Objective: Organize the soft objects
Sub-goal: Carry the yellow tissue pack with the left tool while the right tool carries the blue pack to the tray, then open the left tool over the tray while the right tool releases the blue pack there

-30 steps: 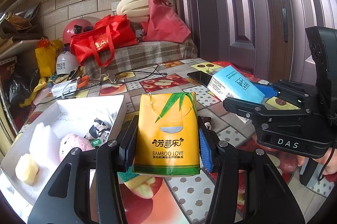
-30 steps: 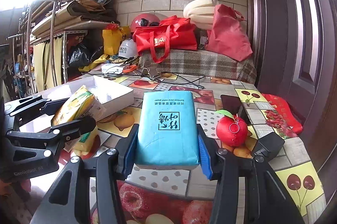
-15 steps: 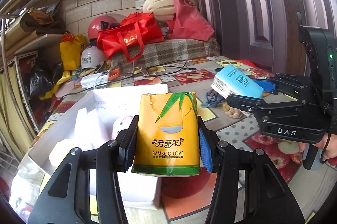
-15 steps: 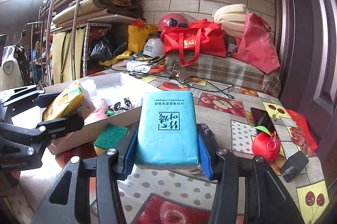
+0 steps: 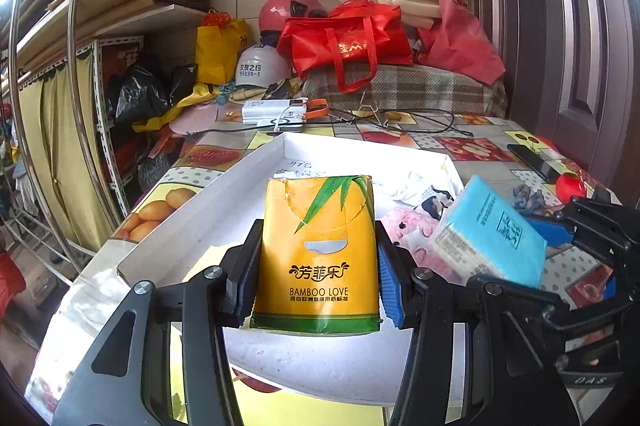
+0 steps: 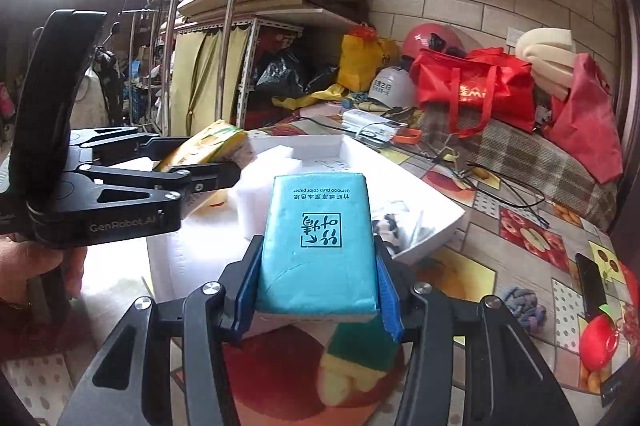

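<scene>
My left gripper is shut on a yellow tissue pack and holds it above the white box. My right gripper is shut on a blue tissue pack, held over the box's near edge. The blue pack shows in the left wrist view at right, the yellow pack in the right wrist view at left. Inside the box lie a pink plush, a black-and-white soft toy and white foam blocks.
A green and yellow sponge lies on the fruit-patterned table under the right gripper. A blue knotted rope, a red apple charm and a phone lie at right. Bags, helmets and cables crowd the far end.
Both grippers have swung left with their packs and now hang over the white box; the box fills more of both views.
</scene>
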